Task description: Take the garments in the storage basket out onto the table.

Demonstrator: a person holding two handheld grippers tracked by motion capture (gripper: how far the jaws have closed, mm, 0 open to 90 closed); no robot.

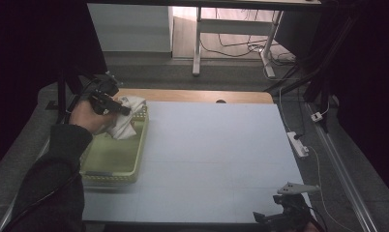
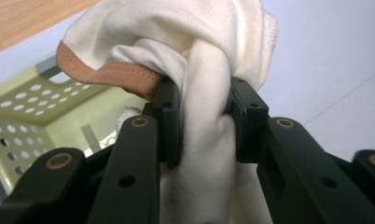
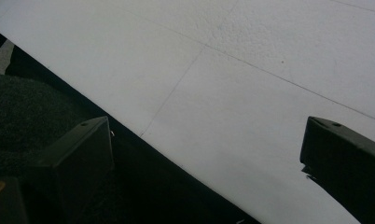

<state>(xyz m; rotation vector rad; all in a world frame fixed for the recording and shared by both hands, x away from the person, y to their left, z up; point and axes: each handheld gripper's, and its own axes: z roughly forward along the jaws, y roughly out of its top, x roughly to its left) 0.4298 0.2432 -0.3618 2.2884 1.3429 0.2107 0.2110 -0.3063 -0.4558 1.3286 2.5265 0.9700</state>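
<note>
White cloth (image 2: 209,51) pinched in left tool (image 2: 202,119) over green basket's (image 1: 139,145) far rim; right tool (image 3: 204,154) agape at table (image 1: 216,145) edge.

A cream-white cloth (image 2: 209,51) with a tan-brown stitched edge band is clamped between the black jaws of the left gripper (image 2: 202,116). The basket (image 1: 116,159) is pale yellow-green plastic, its walls patterned with rows of round holes. The table (image 1: 216,154) has a pale blue-grey top crossed by thin seam lines, with a light wood strip along its far edge. The right gripper (image 3: 204,154) is black.
</note>
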